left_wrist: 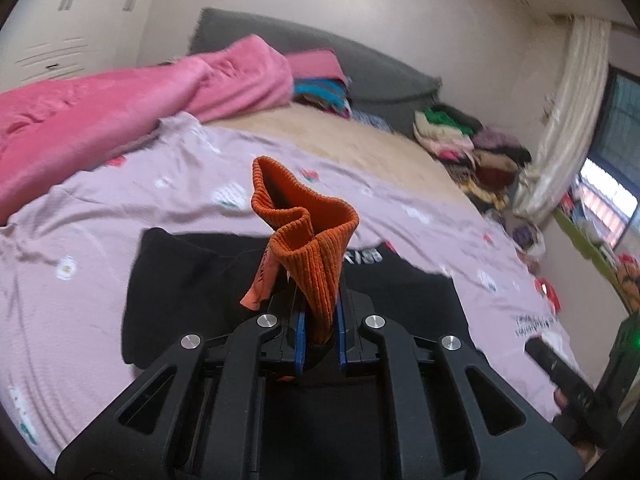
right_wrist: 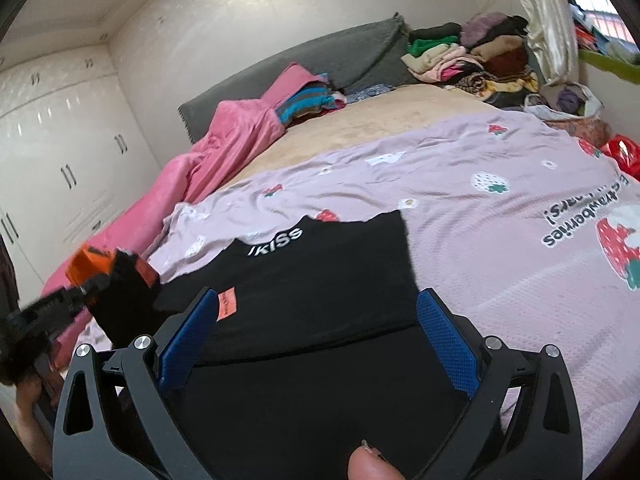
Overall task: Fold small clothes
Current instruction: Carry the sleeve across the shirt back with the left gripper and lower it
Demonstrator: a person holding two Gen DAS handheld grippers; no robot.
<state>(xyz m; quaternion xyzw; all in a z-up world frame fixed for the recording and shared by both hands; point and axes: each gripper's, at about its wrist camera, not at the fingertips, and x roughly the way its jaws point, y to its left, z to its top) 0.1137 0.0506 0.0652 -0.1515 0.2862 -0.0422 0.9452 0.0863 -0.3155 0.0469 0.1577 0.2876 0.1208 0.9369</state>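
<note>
A black garment [left_wrist: 192, 292] with white lettering lies flat on the lilac strawberry-print sheet [left_wrist: 120, 200]; it also shows in the right wrist view [right_wrist: 320, 292]. My left gripper [left_wrist: 320, 320] is shut on the garment's orange ribbed cuff [left_wrist: 316, 240], which sticks up between the blue pads. In the right wrist view the left gripper [right_wrist: 86, 286] is at the left edge with orange fabric [right_wrist: 90, 264]. My right gripper [right_wrist: 320, 332] is open and empty, low over the black garment. An orange label [right_wrist: 227, 307] shows beside its left pad [right_wrist: 188, 340].
A pink blanket [left_wrist: 100, 120] lies bunched along the bed's left side. A grey headboard cushion [right_wrist: 340, 60] is at the back. A pile of clothes [right_wrist: 472, 56] sits at the far right corner by a curtain [left_wrist: 560, 120]. White wardrobes [right_wrist: 60, 160] stand left.
</note>
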